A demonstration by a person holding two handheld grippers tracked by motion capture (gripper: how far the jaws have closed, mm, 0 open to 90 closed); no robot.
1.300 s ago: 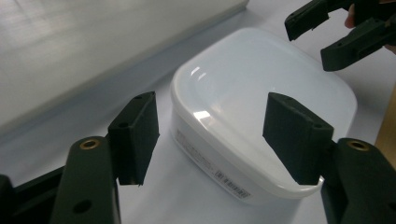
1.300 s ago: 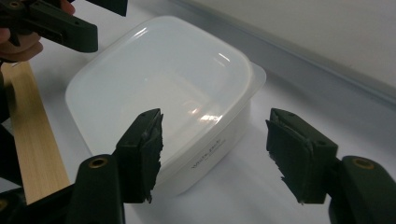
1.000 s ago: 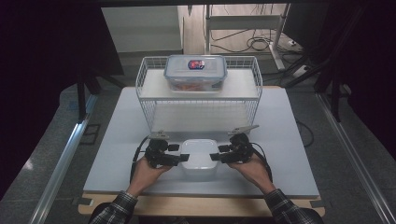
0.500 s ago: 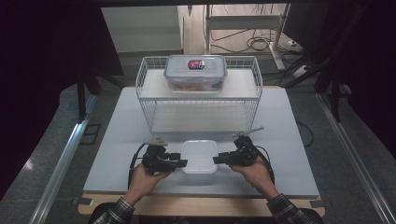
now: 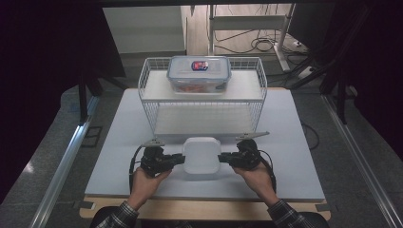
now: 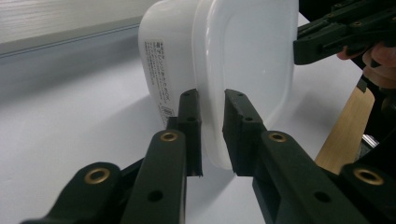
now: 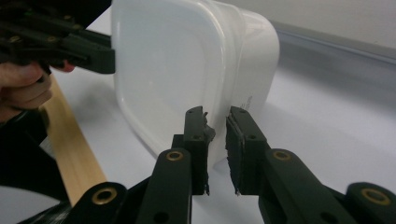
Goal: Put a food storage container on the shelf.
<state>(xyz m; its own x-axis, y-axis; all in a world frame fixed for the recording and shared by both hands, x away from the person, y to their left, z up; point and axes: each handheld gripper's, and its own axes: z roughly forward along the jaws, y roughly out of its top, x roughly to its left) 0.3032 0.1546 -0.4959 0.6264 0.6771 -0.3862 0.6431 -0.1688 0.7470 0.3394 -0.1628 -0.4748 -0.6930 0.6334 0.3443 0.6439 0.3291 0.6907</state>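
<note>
The white lidded container (image 5: pixel 201 155) sits on the pale grey table top (image 5: pixel 119 142), near your edge and just in front of the wire rack (image 5: pixel 259 90), and you have it pinched from both sides. There is one such white container here. Your left gripper (image 5: pixel 179 159) meets its left side and your right gripper (image 5: pixel 222 158) its right side. In the left gripper view the container (image 6: pixel 224 70) fills the upper middle, and the two black jaws have just been closing on the projecting rim of its lid, which stands between them with the pads drawn in narrow against it. The right gripper view shows the same from the other side: the container (image 7: pixel 187 70) is ahead, the jaws have just been closing and now stand narrow on the lid's rim. You have two grippers, one in each hand, each clamped on the same single box. A printed label runs down the container's side wall in the left gripper view.

The rack has two levels. On its upper shelf stands one clear plastic food box (image 5: pixel 199 73) with a red and blue sticker on its lid, well apart from your grippers. One wooden strip (image 5: pixel 190 209) edges the table on your side.
</note>
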